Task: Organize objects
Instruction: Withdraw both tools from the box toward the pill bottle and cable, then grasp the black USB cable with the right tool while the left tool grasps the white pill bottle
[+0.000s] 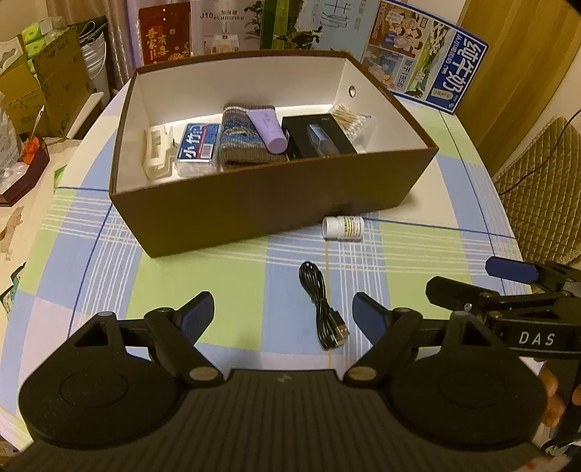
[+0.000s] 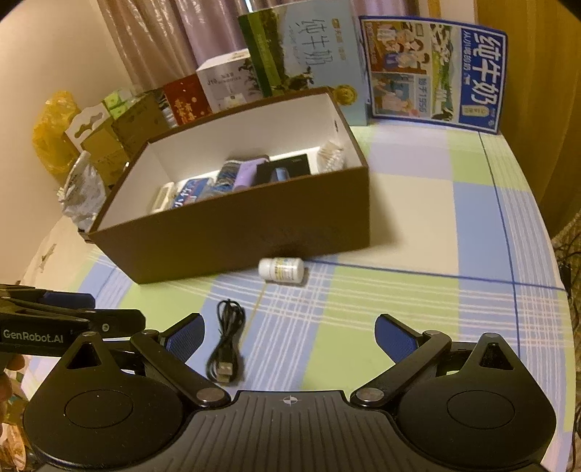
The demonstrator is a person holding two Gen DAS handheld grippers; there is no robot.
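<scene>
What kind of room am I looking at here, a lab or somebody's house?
Most likely a home, probably a dining corner. The table wears a checked tablecloth, curtains hang behind it, and milk cartons and a humidifier box are stacked along the back. A padded chair stands beside the table.

Bottle (image 1: 343, 227) between box (image 1: 254, 203) and cable (image 1: 323, 308).

**Checked cloth and its load**

Covered in a blue, green and white checked tablecloth (image 1: 225, 276). At centre, a brown open box (image 1: 254, 203). At five o'clock from it, touching or just beside, a white pill bottle (image 1: 343, 227) on its side. Nearer, at six o'clock, a coiled black USB cable (image 1: 323, 308).
</scene>
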